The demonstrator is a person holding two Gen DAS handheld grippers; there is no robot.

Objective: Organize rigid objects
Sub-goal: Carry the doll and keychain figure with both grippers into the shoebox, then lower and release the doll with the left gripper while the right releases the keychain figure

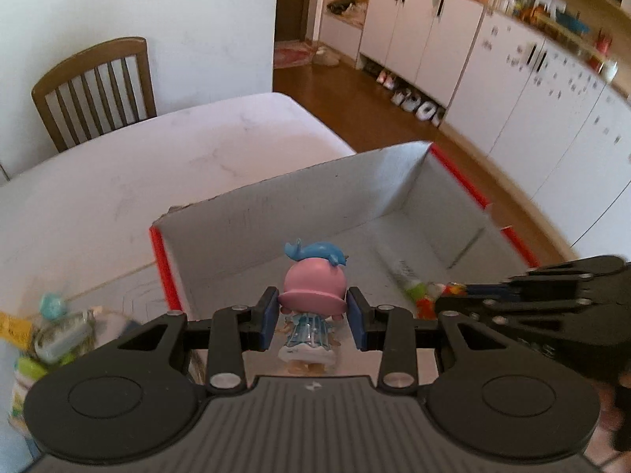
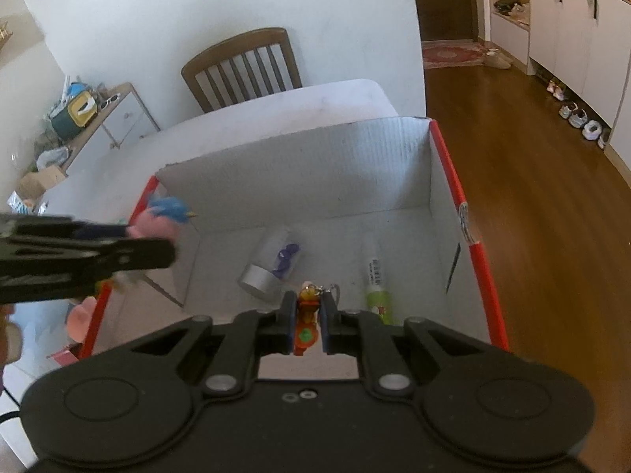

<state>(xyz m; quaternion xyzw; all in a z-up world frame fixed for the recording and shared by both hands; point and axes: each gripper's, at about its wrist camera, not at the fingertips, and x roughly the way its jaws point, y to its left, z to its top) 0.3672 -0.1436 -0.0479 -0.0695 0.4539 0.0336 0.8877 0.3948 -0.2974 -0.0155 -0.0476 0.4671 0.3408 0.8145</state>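
Observation:
My left gripper (image 1: 313,321) is shut on a small figurine (image 1: 313,295) with a pink head and a blue whale on top, held over the near left part of a white cardboard box with red edges (image 1: 161,268). From the right wrist view the same figurine (image 2: 161,220) shows blurred at the box's left rim. My right gripper (image 2: 307,317) is shut on an orange keychain toy (image 2: 305,323) above the box floor. In the box (image 2: 445,149) lie a clear tube with a silver cap (image 2: 268,266) holding purple bits and a white-and-green tube (image 2: 376,287).
The box stands on a white table (image 1: 138,165) near its right edge, with wooden floor (image 2: 512,138) beyond. A wooden chair (image 1: 94,90) stands behind the table. A heap of small items (image 1: 51,339) lies left of the box. White cabinets (image 1: 512,79) line the far wall.

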